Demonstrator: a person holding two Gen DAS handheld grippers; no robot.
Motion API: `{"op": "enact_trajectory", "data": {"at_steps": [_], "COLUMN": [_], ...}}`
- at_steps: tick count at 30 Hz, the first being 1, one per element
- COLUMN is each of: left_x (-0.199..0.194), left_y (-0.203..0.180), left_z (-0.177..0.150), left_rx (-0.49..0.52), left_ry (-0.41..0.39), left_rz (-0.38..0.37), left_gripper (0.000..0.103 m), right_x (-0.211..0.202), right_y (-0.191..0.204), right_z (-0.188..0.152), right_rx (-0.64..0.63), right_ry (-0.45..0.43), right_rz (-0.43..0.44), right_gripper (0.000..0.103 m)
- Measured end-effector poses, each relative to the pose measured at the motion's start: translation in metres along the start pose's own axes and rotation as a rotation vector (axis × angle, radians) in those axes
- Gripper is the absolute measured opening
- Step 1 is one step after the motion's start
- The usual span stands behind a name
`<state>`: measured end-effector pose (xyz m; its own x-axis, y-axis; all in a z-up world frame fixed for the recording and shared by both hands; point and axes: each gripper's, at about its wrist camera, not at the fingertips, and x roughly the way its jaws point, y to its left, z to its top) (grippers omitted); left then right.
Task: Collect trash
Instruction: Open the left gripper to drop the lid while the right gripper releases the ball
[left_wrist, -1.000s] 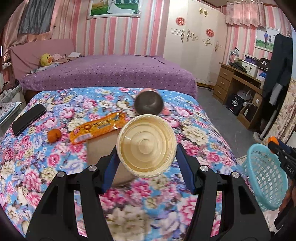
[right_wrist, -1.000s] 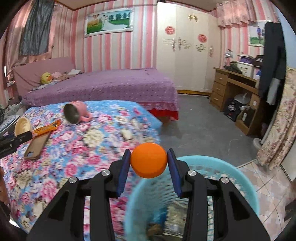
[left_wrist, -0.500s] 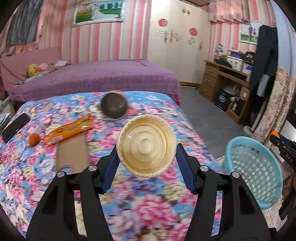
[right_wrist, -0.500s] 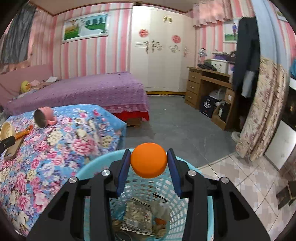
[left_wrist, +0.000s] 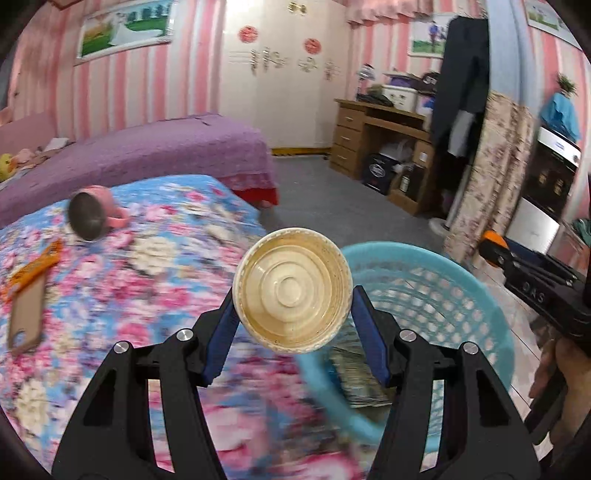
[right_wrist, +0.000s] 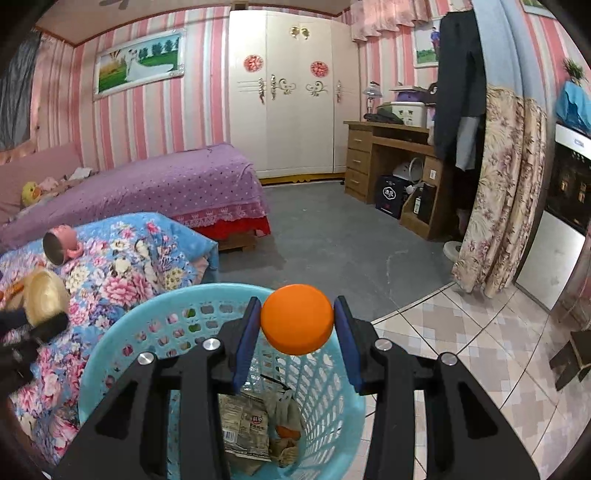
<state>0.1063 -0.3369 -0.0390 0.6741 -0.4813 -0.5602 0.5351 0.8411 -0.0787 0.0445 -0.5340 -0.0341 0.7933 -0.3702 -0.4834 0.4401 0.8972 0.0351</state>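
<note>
My left gripper (left_wrist: 292, 295) is shut on a cream paper cup (left_wrist: 292, 290), whose open mouth faces the camera, at the left rim of the light blue basket (left_wrist: 443, 291). My right gripper (right_wrist: 297, 325) is shut on an orange round piece of trash (right_wrist: 296, 318) and hangs over the same basket (right_wrist: 155, 325), which holds wrappers (right_wrist: 243, 424) and other scraps. In the right wrist view the left gripper with its cup (right_wrist: 42, 295) shows at the left edge. In the left wrist view the right gripper's body (left_wrist: 535, 284) and a hand show at the right.
On the flowered bedspread (left_wrist: 155, 280) lie a pink mug (left_wrist: 90, 216) on its side, an orange snack packet (left_wrist: 35, 269) and a phone in a brown case (left_wrist: 26, 317). A purple bed, a white wardrobe, a wooden desk and a flowered curtain stand beyond the grey floor.
Both grippers swung right, away from the bed. The left one with the cup came from over the bedspread to the basket's rim; the right one settled over the basket's middle.
</note>
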Motion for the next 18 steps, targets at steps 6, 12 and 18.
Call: {"op": "enact_trajectory", "data": {"at_steps": [6, 12, 18], "left_x": [0.027, 0.04, 0.027], "left_y": [-0.028, -0.033, -0.023], "left_z": [0.001, 0.008, 0.014], "left_rx": [0.034, 0.04, 0.052], "left_ry": [0.052, 0.086, 0.032], "left_rz": [-0.042, -0.07, -0.021], "left_gripper": [0.059, 0.067, 0.09], "right_x": [0.006, 0.004, 0.005], "right_y": [-0.005, -0.011, -0.008], "right_z": [-0.004, -0.004, -0.004], "right_rx": [0.004, 0.039, 0.031], "right_ry": [0.021, 0.01, 0.016], "right_rz": [0.009, 0.009, 0.013], "right_gripper": [0.041, 0.041, 0.041]}}
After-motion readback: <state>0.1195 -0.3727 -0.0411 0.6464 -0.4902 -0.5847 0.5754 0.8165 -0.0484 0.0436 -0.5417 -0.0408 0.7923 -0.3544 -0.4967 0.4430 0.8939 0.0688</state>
